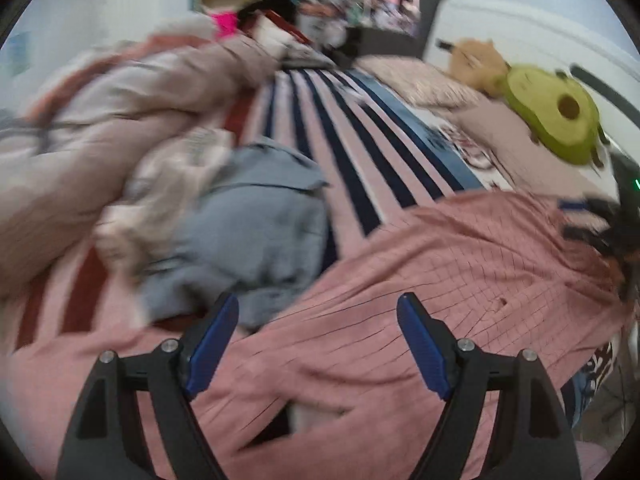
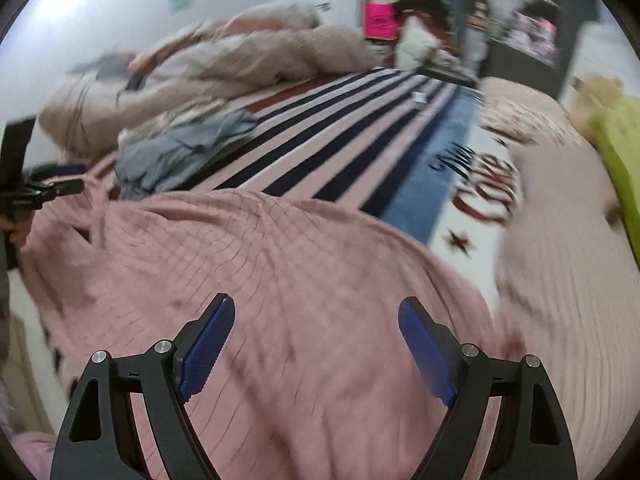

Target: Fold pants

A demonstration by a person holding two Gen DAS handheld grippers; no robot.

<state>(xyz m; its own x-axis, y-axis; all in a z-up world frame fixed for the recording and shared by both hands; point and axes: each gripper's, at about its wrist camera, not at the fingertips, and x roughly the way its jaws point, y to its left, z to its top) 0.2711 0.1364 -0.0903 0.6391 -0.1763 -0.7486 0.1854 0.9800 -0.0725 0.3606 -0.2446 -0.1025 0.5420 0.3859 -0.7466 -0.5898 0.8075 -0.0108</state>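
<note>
- Evenly and softly lit, moderately bright; no glare, no hard shadows.
- Heavy motion blur across both views, worst toward 9 and 3 o'clock.
- Sharpest at 6 o'clock: black gripper arms with blue ribbed pads.
- Strong fisheye bending, with dark vignette corners at 1, 5, 7 and 11 o'clock.
- Smeared past recognition at 12 o'clock: cluttered dark shelving.
- Faint soft shadow on pink grid-checked fabric near the pads.

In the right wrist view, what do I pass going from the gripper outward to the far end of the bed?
right gripper, open with nothing between its jaws → pink checked pants → striped bedspread → beige duvet heap → cluttered shelves, too blurred to detail.
</note>
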